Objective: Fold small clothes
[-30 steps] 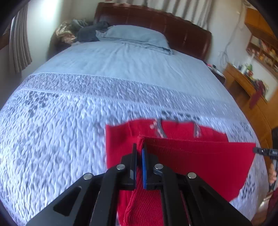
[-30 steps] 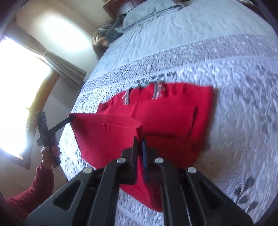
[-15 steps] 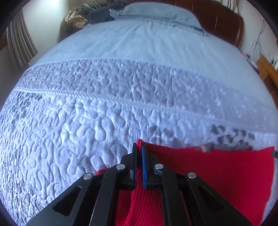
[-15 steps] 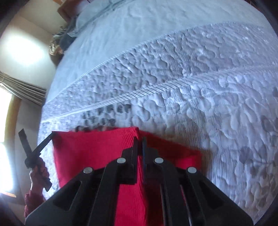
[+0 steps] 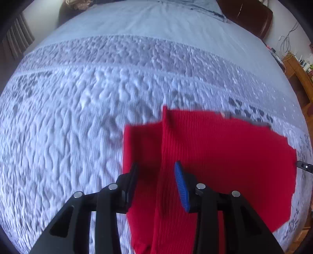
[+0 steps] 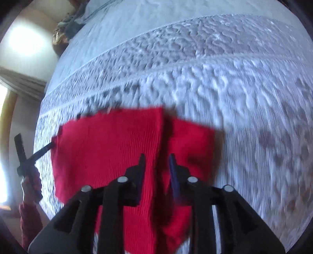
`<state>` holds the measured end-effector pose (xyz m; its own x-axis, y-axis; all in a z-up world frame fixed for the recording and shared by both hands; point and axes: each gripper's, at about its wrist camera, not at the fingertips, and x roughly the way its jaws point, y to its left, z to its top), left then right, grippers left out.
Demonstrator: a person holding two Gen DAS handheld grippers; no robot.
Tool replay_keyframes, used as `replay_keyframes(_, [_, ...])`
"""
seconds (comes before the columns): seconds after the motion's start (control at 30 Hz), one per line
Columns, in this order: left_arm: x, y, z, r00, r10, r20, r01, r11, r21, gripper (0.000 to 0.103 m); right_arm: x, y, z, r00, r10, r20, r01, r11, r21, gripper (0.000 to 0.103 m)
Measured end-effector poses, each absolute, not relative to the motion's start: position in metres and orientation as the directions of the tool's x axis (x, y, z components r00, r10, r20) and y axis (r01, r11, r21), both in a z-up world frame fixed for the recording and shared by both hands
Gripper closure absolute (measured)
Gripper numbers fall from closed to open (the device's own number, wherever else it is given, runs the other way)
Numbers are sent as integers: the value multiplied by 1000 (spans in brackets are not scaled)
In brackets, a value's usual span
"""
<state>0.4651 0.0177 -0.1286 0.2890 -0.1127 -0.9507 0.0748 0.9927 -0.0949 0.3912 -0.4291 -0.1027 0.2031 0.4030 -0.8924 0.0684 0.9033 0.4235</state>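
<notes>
A wide bed (image 5: pixel 97 117) under a pale quilted bedspread (image 6: pixel 234 97) fills both views; a dark wooden headboard (image 5: pixel 246 15) stands at its far end; bright light glares on a pale wall (image 6: pixel 25 43); a curtain (image 6: pixel 21 86) hangs there; wooden furniture (image 5: pixel 301 78) sits at one side.

The knitted garment (image 5: pixel 225 156) lies folded on the quilted bedspread (image 5: pixel 78 117), near the bed's foot edge, with one layer lapping over another along a ridge. The left gripper (image 5: pixel 155 175) stands over the garment's left side, its jaws opening astride that ridge, the pads clear of the cloth. In the right wrist view the right gripper (image 6: pixel 156 166) stands likewise, jaws opening astride a ridge. At nine o'clock there, a hand (image 6: pixel 31 181) grasps the other tool beside the bed.
</notes>
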Motion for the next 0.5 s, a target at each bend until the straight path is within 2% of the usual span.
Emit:
replay_keyframes(0.03, [451, 20, -129, 272, -106, -956, 79, 993, -88, 64, 379, -425, -101, 186, 413, -891, 47, 902, 428, 58])
replay_keyframes(0.1, [415, 24, -128, 257, -73, -964, 95, 994, -50, 62, 345, -415, -99, 151, 425, -893, 6, 903, 430, 56])
replay_keyframes(0.17, [384, 29, -128, 245, -69, -967, 110, 993, -43, 55, 321, -410, -100, 131, 424, -896, -7, 904, 427, 52])
replay_keyframes(0.3, [348, 37, -141, 209, -63, -976, 92, 995, -45, 52, 290, -409, -111, 100, 427, -899, 10, 903, 430, 50])
replay_keyframes(0.37, [341, 38, -149, 208, -57, -976, 82, 996, -41, 51, 282, -409, -116, 88, 469, -879, 21, 881, 472, 62])
replay_keyframes(0.4, [340, 38, -149, 219, -54, -974, 80, 996, -38, 52, 277, -408, -117, 84, 494, -866, 22, 868, 497, 83])
replay_keyframes(0.43, [339, 36, -149, 224, -59, -973, 81, 996, -42, 61, 273, -406, -118, 80, 529, -845, 19, 847, 532, 100])
replay_keyframes(0.47, [340, 35, -148, 217, -78, -973, 81, 995, -62, 69, 270, -407, -115, 87, 538, -838, 11, 841, 541, 99])
replay_keyframes(0.5, [341, 36, -148, 201, -117, -973, 77, 992, -104, 84, 264, -406, -111, 96, 530, -843, -8, 847, 532, 100])
